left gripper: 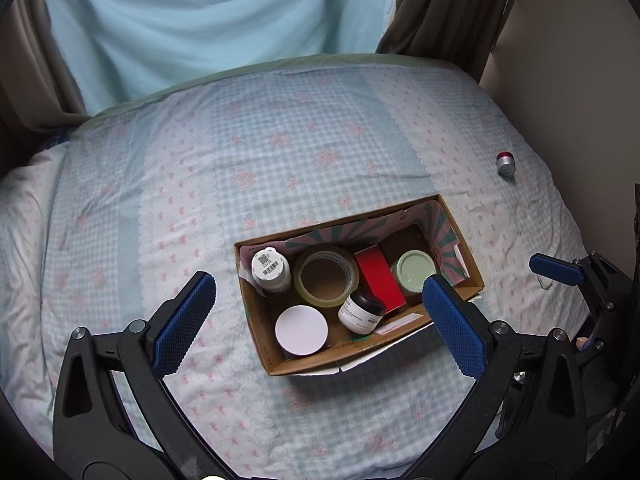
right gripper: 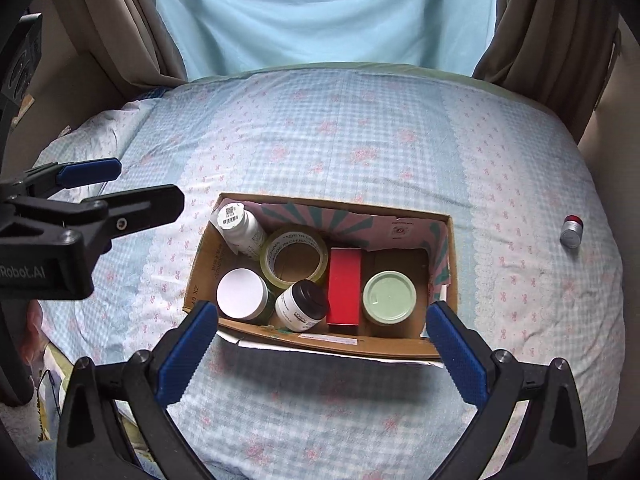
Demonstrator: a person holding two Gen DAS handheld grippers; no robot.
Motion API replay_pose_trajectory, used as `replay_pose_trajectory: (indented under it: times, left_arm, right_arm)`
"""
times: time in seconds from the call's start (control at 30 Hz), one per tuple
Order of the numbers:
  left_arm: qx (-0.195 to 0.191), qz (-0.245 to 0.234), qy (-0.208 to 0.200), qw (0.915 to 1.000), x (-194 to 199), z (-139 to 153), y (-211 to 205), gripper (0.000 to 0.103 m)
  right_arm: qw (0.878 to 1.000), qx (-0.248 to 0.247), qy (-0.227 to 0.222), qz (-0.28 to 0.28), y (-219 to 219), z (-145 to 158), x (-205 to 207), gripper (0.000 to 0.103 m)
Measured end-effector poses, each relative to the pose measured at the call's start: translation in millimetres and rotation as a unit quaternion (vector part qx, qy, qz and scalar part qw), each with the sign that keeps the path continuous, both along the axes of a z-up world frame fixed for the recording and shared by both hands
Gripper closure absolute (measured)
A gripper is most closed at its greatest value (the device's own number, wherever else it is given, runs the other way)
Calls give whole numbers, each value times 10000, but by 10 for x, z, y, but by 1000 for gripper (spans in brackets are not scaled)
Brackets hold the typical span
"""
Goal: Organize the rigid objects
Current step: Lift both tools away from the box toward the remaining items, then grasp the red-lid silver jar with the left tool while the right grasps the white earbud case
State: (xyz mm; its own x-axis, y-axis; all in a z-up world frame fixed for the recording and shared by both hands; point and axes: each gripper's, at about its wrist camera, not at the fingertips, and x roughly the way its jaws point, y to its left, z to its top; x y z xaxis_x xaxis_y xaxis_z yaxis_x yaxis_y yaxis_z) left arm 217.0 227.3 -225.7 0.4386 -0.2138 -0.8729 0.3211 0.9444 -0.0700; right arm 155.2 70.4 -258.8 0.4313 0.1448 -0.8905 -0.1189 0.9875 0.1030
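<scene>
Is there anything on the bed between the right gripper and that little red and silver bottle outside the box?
Nothing visible. The small bottle lies alone on the bedspread, right of the cardboard box. The right gripper hovers open before the box's near wall; only bare fabric lies between.

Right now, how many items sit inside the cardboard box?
6: white bottle in the far-left corner, tape roll beside it, white-lidded jar near-left, black-capped jar next to that, red box centre-right, green-lidded jar right. Smaller things underneath may be hidden.
</scene>
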Motion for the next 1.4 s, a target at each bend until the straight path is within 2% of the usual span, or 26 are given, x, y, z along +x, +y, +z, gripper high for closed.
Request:
replay_pose_trajectory:
  times: [0.2,0.4,0.53,0.67,0.8,1.07,1.23,1.4]
  left_arm:
    - [-123,-218,-208,9995,-212,354,-278,0]
    - [-229,-521,-397,9976,-331,595,-724,0]
    - [-189,-659,-686,9953,-431,778,-1135,0]
    - [-163,-767,-795,9938,-439,855,-1634,0]
    - [-54,-749,-698,9947,-352,760,-2245,0]
    - [137,-651,-132,9977,-19,225,-3482,0]
    - [353,-733,241,9964,195,-149,-4042,0]
    - [454,-1200,446,9907,461,-545,-4572,0]
  right_arm:
    - [9975,-211,-88,-666,-508,413,-326,0]
    - [9882,-649,-284,-1355,-1109,780,-733,0]
    - [9823,-837,-278,-1650,-1580,910,-953,0]
    - [9794,-799,-266,-1836,-2126,917,-1092,0]
    - [9790,-717,-155,-1901,-2686,777,-1136,0]
    - [9837,-541,329,-1685,-3579,164,-1141,0]
    - [9846,-454,624,-1569,-3854,-227,-1112,0]
    - [9815,-430,649,-1746,-3992,-570,-1092,1]
